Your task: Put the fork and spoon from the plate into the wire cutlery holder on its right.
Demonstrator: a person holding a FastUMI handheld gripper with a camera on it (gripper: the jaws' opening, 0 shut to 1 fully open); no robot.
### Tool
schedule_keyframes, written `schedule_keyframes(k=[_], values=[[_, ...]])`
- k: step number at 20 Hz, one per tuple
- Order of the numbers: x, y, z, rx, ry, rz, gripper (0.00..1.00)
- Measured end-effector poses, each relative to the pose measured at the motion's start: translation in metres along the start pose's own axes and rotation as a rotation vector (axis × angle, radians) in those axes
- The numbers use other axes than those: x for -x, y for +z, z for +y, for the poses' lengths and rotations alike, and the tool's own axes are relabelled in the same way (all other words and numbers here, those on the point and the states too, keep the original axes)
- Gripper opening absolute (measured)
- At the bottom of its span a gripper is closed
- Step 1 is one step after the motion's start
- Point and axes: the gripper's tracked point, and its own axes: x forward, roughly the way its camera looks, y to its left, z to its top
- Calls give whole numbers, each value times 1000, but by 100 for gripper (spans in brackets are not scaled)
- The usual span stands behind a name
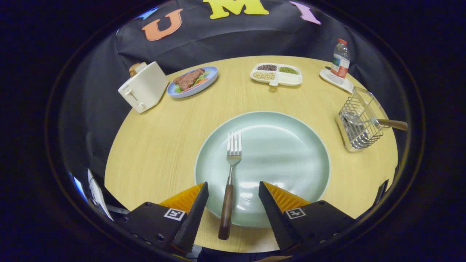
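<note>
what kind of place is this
Likely a staged dining setup in a booth: a round table with a plate and fork, a toaster, black cloth behind. The gripper is open around the fork's handle.

gripper (233, 189) jaws apart, astride fork (230, 182) handle | fork on plate (291, 145) | spoon (391, 124) in holder (360, 123)

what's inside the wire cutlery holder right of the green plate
The wire cutlery holder holds a wooden-handled utensil, its handle poking out to the right. The wires blur its metal head, probably the spoon's. The open gripper straddles the wooden-handled fork.
</note>
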Motion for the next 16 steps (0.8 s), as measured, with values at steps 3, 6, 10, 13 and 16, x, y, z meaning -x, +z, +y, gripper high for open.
schedule_keyframes(k=[3, 6, 10, 13, 16], values=[[-6, -4, -1, 1, -13, 23, 52], [-8, -5, -4, 6, -33, 30, 26], [-4, -6, -8, 7, -48, 38, 7], [0, -8, -16, 13, -73, 39, 3], [12, -4, -20, 24, -77, 18, 3]])
